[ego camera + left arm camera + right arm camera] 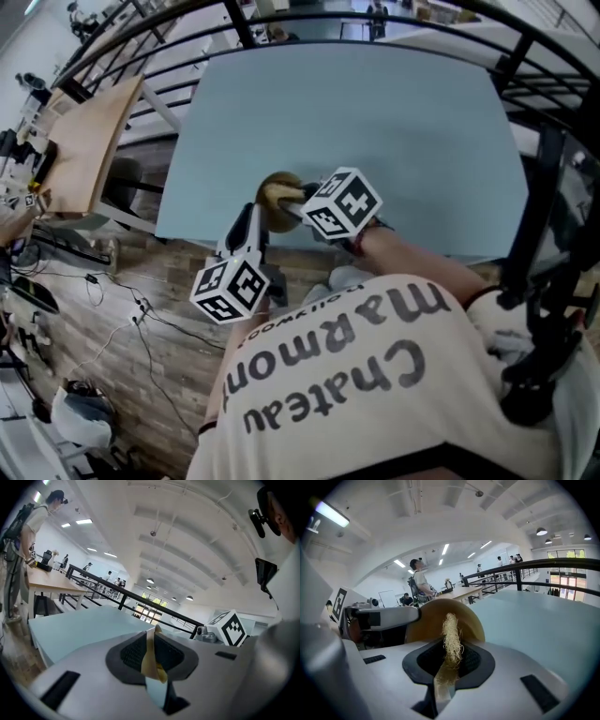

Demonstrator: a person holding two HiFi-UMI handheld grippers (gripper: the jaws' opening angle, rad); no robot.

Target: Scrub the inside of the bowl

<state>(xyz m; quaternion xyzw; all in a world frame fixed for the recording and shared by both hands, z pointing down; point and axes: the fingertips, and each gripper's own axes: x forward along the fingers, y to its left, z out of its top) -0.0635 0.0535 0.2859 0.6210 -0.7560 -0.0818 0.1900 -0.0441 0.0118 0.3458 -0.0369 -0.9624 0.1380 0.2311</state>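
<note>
A tan wooden bowl (274,191) hangs over the near edge of the pale blue table (375,122). My left gripper (254,218) reaches up from below and is shut on the bowl's thin rim (150,654). My right gripper (291,200) comes in from the right, shut on a tuft of straw-coloured scrubbing fibre (451,639). In the right gripper view the fibre stands up in front of the bowl's (433,616) curved wall, and the left gripper (379,618) holds that bowl from the left. Most of the bowl is hidden in the left gripper view.
A wooden table (89,141) stands to the left, with people near it. Black railings (525,141) run round the blue table. Cables (112,309) lie on the wood-pattern floor below. The right gripper's marker cube (232,627) shows at the right of the left gripper view.
</note>
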